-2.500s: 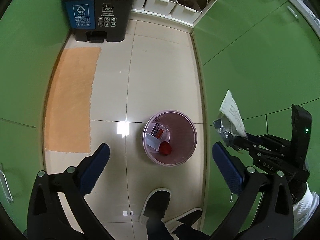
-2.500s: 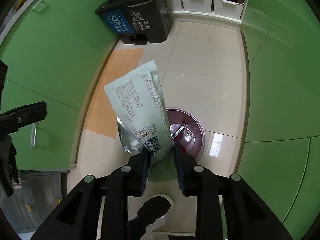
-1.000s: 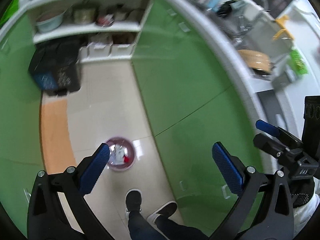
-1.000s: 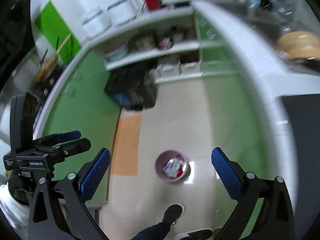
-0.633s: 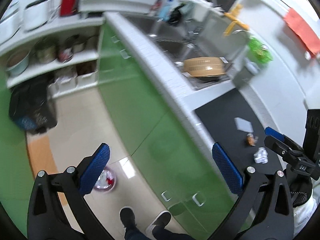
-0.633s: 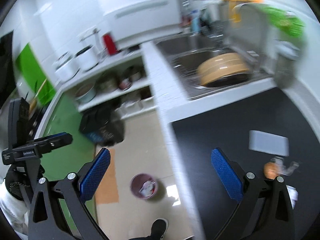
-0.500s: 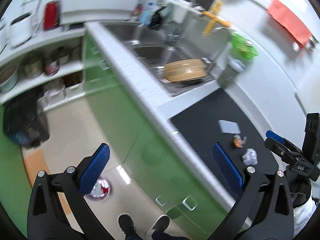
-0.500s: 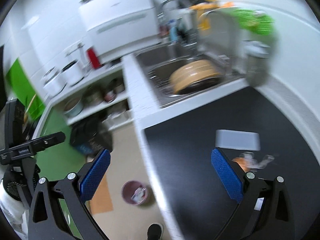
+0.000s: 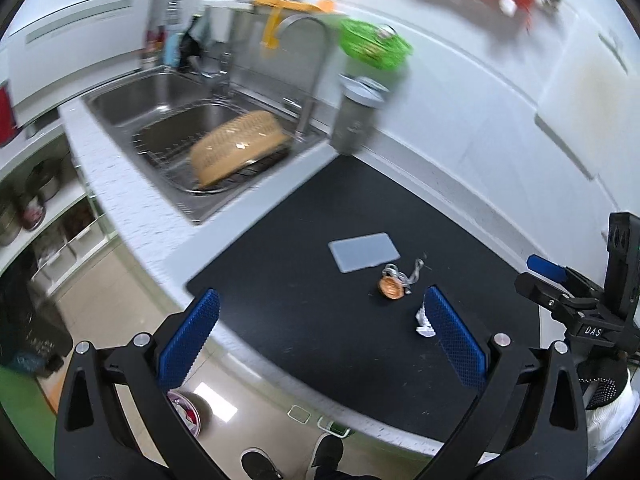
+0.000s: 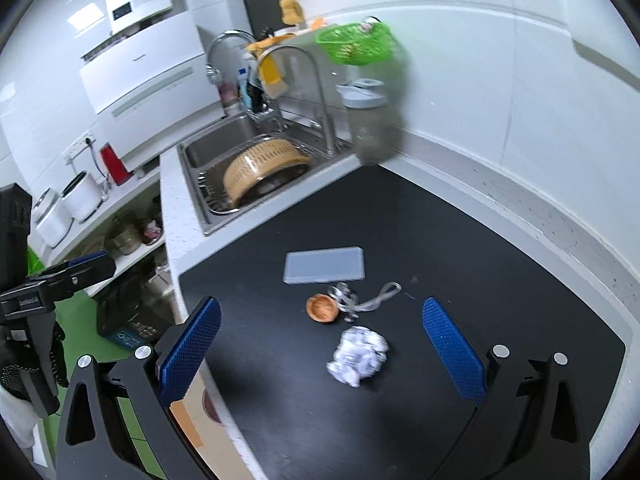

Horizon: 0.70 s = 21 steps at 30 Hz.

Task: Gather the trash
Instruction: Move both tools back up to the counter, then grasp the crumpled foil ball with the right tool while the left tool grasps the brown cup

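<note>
On the black countertop [image 10: 460, 248] lie a crumpled white paper ball [image 10: 358, 356], an orange-brown shell-like scrap [image 10: 321, 308], a clear crinkled wrapper [image 10: 360, 298] and a flat pale grey card [image 10: 325, 265]. My right gripper [image 10: 320, 352] hovers open above the paper ball, which lies between its blue pads. My left gripper [image 9: 320, 336] is open over the counter's front edge; the paper ball [image 9: 423, 322] shows beside its right pad, the shell scrap [image 9: 391, 287] and card [image 9: 363, 257] beyond. The pink trash bin [image 9: 185, 408] stands on the floor below.
A steel sink [image 9: 176, 120] holds a tan woven basket [image 9: 236, 150]. A grey lidded jar [image 10: 366, 124] stands at the counter's back, with a green basket [image 10: 354, 42] above. A person's shoes [image 9: 296, 458] are on the floor by the green cabinets [image 10: 72, 312].
The silver wrapper left my right gripper and dropped into the pink bin. Both grippers then swung up from the floor to the black countertop, and the trash there came into view.
</note>
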Each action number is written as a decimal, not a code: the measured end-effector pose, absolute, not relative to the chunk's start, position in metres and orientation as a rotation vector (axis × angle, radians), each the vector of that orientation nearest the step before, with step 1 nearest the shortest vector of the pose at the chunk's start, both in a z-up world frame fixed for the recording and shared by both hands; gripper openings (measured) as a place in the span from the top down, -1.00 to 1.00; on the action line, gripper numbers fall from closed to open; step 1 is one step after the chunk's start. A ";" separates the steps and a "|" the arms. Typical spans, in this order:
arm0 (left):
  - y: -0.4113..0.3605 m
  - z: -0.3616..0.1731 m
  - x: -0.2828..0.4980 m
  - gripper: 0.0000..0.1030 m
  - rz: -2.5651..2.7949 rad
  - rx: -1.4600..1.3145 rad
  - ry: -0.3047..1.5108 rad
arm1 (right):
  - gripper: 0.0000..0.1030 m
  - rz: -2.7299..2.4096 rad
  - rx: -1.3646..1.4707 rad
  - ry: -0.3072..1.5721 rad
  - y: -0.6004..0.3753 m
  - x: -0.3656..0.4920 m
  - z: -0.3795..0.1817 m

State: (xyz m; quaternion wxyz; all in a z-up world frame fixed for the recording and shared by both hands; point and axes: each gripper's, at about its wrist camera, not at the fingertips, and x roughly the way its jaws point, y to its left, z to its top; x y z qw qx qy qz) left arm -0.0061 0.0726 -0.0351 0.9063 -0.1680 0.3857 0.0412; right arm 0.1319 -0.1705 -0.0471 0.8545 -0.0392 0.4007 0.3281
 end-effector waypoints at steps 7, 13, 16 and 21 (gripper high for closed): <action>0.041 -0.053 0.033 -0.95 0.040 -0.303 0.860 | -0.88 0.661 -0.094 0.905 -0.186 0.150 -0.073; 0.023 -0.082 0.059 -0.95 0.024 -0.280 0.939 | -0.88 0.663 -0.131 1.013 -0.185 0.165 -0.116; 0.018 -0.094 0.069 -0.95 0.019 -0.276 0.970 | -0.88 0.668 -0.145 1.058 -0.181 0.170 -0.134; 0.014 -0.108 0.078 -0.95 0.017 -0.269 1.011 | -0.88 0.678 -0.172 1.115 -0.171 0.177 -0.157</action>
